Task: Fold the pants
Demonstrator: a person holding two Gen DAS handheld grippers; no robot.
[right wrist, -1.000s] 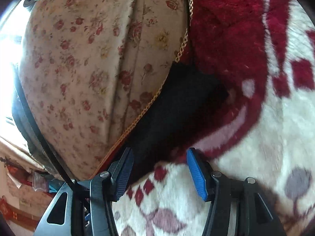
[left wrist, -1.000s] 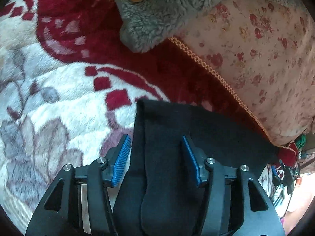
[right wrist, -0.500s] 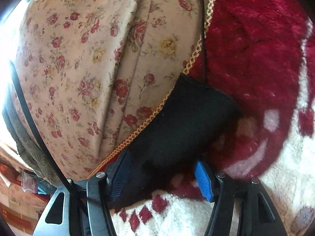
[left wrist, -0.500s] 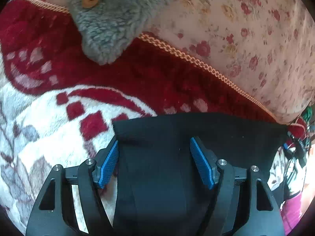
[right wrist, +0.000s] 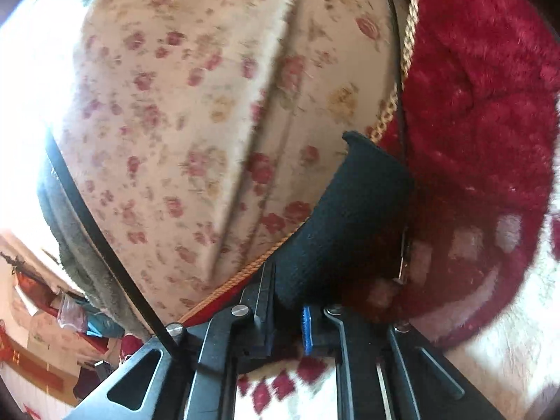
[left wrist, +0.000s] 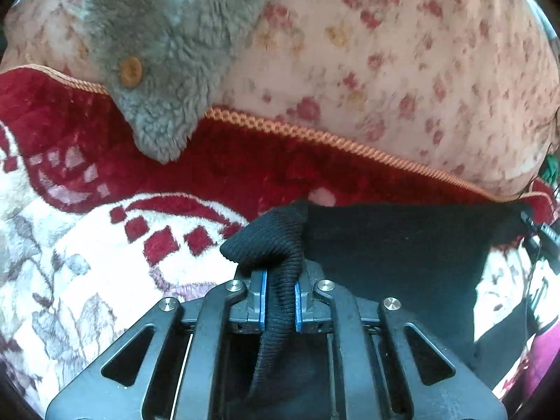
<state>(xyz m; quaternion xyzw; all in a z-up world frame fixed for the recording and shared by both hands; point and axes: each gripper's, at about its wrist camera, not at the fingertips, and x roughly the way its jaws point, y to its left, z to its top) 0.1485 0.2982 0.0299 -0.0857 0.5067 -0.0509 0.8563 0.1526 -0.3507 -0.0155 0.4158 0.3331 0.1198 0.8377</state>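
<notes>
The black pants (left wrist: 395,245) lie on a red and white plush blanket (left wrist: 105,245). My left gripper (left wrist: 279,295) is shut on a bunched ribbed edge of the pants, which bulges out ahead of the blue pads. The rest of the cloth stretches flat to the right. In the right wrist view my right gripper (right wrist: 287,325) is shut on another end of the pants (right wrist: 353,217), which sticks up and curls forward from the jaws over the blanket's braided edge.
A floral pillow (left wrist: 385,52) lies behind the blanket's orange braided trim (left wrist: 315,133). A grey fleece garment with wooden buttons (left wrist: 164,52) drapes over it at the left. A thin black cable (right wrist: 399,105) runs along the trim in the right wrist view. Room clutter sits at the lower left (right wrist: 52,332).
Both grippers were open around the pants' edge and have closed on it. The cloth now bunches and lifts between each pair of pads. Both views have tilted up toward the pillow.
</notes>
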